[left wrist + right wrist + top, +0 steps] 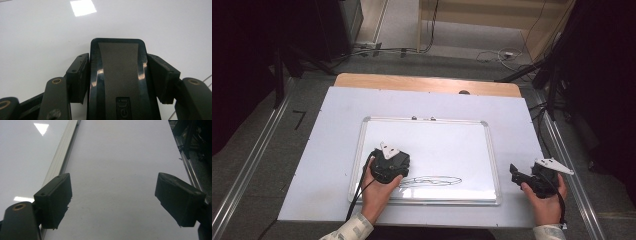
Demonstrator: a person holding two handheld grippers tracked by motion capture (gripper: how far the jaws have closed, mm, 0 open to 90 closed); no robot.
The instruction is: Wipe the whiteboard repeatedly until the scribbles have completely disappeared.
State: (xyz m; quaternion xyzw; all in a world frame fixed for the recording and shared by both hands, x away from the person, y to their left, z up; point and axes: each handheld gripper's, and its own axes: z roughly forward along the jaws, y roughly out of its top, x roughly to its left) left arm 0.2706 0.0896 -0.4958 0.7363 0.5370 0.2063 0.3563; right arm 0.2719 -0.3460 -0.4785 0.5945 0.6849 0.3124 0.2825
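Black eraser (117,80) in left claw (117,75), whiteboard (432,135)

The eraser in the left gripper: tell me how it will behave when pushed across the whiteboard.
The eraser looks like a rigid, glossy block, so it probably won't flex. Clamped between both jaws, it seems unlikely to slip. On the smooth whiteboard it should glide easily toward the scribble.

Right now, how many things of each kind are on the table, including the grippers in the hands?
Whiteboard: 1
Black eraser, held in the left gripper: 1
Grippers, the left one and the right gripper: 2
Scribbled marker drawing on the board: 1
Total: 5
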